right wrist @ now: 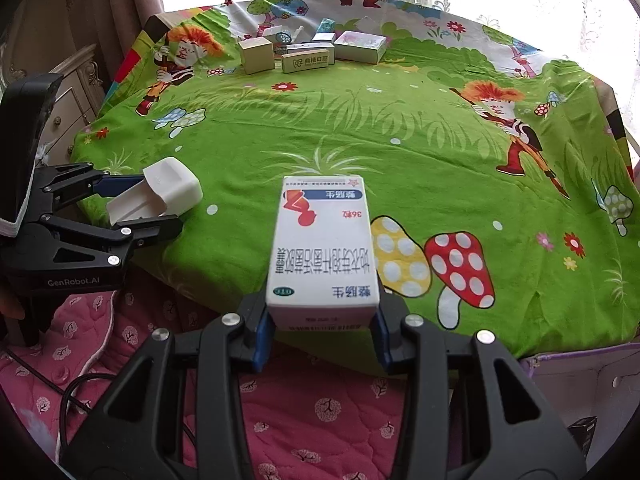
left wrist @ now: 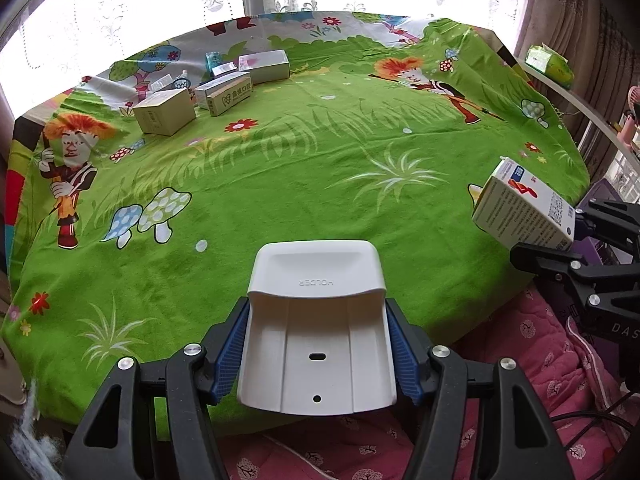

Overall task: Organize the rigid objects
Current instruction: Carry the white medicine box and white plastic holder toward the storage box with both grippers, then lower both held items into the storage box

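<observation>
The white plastic holder [left wrist: 316, 332] sat clamped between the blue pads of the left gripper [left wrist: 318, 356], jaws about half open and pressed flat against its two sides, its scooped end pointing out over the near edge of the table [left wrist: 280, 184]. Just to its right, the right gripper [right wrist: 322, 332] had its jaws drawn in rather narrower on the lower end of a white medicine box [right wrist: 322, 248], which stuck forward and slightly up, clear of the green cartoon cloth [right wrist: 400, 152]. Both things hung above the near rim, neither yet touching the cloth. Well apart from them, at the far left corner by the window, stood the cluster of small cartons [left wrist: 208, 88], packed close together, which looked to me the place everything was being gathered. To carry this through well, I judged each hand should travel across at a steady height, keeping the two loads from knocking, and come down beside the cluster rather than onto it. The box was held only by its end, so a level approach and a gentle set-down before letting go seemed wise; the holder, light and hollow, would likely tip if dropped.
</observation>
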Tool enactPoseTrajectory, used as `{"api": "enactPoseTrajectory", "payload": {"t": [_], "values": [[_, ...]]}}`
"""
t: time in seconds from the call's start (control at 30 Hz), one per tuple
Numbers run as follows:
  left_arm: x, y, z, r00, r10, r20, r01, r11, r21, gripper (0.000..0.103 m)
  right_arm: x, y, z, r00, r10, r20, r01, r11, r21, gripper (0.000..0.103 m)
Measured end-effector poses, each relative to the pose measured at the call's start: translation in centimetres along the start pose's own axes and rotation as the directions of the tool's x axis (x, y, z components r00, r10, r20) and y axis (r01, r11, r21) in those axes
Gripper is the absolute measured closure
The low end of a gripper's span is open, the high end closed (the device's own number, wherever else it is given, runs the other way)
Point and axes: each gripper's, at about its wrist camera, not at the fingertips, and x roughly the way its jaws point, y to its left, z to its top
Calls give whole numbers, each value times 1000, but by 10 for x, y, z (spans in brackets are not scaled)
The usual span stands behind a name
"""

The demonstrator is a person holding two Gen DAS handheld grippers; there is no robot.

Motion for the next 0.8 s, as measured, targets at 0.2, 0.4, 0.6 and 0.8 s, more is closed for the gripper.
{"api": "enactPoseTrajectory", "payload": {"t": [0.2,0.4,0.6,0.8], "values": [[-6,-24,6,1000,5,1,-5,996,93,39,-17,-14,-13,1000,-9,8,8,1000,21,59],[-17,-56,20,999,-40,16,36,981,189,39,-38,-32,-29,999,-43,25,42,997,59,59],[-33,-107,35,994,-103,41,84,943,323,39,-61,-51,-45,996,-87,38,82,991,109,59],[-41,-159,39,983,-184,23,156,890,428,39,-79,-74,-64,991,-130,42,122,979,165,59]]}}
